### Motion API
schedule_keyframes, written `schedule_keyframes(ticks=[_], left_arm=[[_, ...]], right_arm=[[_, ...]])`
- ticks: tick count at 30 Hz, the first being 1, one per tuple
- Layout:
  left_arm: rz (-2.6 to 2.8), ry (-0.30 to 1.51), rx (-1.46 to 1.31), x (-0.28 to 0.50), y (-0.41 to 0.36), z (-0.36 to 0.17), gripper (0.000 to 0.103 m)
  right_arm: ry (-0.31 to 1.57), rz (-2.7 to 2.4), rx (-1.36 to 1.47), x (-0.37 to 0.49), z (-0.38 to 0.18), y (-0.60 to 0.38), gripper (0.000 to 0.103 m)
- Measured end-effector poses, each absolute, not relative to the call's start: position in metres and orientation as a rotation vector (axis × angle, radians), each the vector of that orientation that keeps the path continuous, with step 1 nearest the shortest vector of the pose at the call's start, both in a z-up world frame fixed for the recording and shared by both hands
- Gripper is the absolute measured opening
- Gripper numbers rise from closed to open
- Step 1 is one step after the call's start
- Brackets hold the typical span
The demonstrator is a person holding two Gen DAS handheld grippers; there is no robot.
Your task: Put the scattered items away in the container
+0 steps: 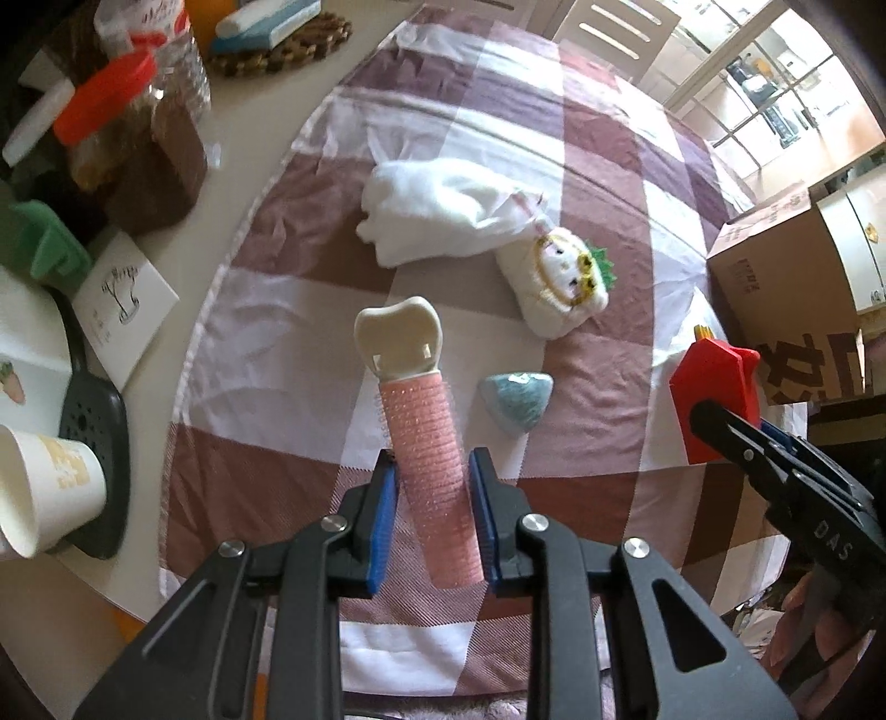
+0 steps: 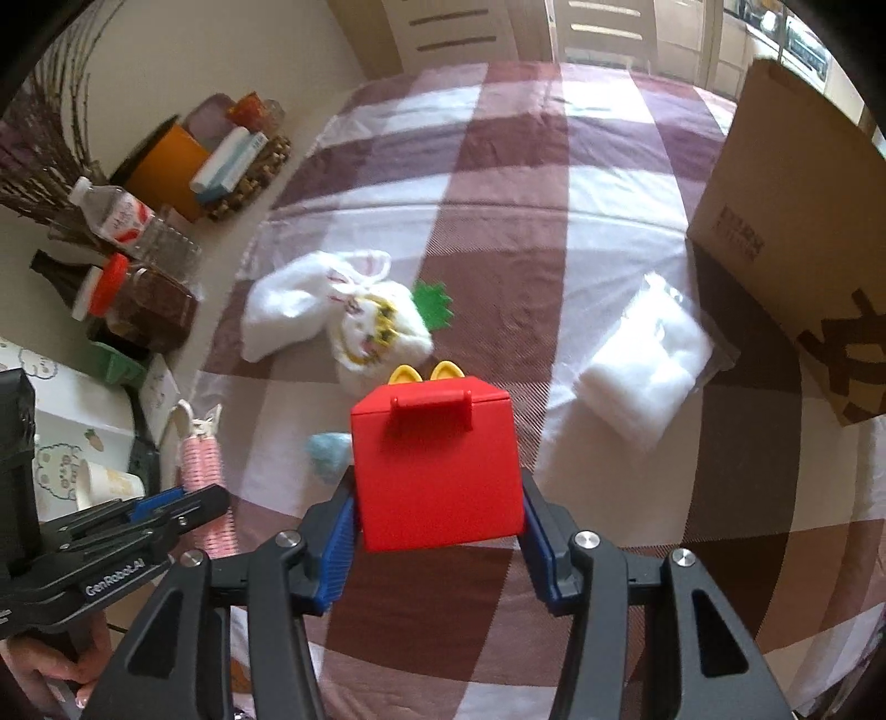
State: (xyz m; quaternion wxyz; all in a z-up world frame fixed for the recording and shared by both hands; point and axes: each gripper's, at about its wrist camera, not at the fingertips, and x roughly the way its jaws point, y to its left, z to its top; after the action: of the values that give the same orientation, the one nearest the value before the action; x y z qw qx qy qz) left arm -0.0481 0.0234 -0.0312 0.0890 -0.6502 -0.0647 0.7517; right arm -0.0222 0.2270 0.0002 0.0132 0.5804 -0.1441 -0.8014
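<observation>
My left gripper [image 1: 432,471] is shut on a pink hair roller [image 1: 429,443] with a cream tooth-shaped cap, held over the checked cloth. My right gripper [image 2: 437,498] is shut on a red toy box [image 2: 437,471] with yellow handles; it shows in the left wrist view [image 1: 714,399] at the right. On the cloth lie a white sock [image 1: 443,207], a white knitted pouch with a face [image 1: 559,282], a small blue wedge [image 1: 518,401] and a clear bag of white padding [image 2: 648,360]. A cardboard box [image 2: 797,221] stands at the right.
The bare table left of the cloth holds jars with red lids [image 1: 122,138], a water bottle [image 2: 122,216], a paper cup [image 1: 44,493], a black slotted spatula [image 1: 94,443], cards and a woven trivet [image 1: 282,50]. Chairs stand at the far side.
</observation>
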Motion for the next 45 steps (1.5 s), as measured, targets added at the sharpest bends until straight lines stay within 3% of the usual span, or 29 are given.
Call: schedule_keyframes(ticks=[17,45], left_arm=[[2.208,-0.019,-1.785,-0.036,0.040,0.012,0.026],[2.058,0.179,-1.622,-0.014,0.105,0.033,0.026]], right_arm=[[-0.496,-2.588,1.768,0.013,0.033,0.212,0.053],[-0.694,-2.775,1.781,0.072,0.052,0.242,0.053]])
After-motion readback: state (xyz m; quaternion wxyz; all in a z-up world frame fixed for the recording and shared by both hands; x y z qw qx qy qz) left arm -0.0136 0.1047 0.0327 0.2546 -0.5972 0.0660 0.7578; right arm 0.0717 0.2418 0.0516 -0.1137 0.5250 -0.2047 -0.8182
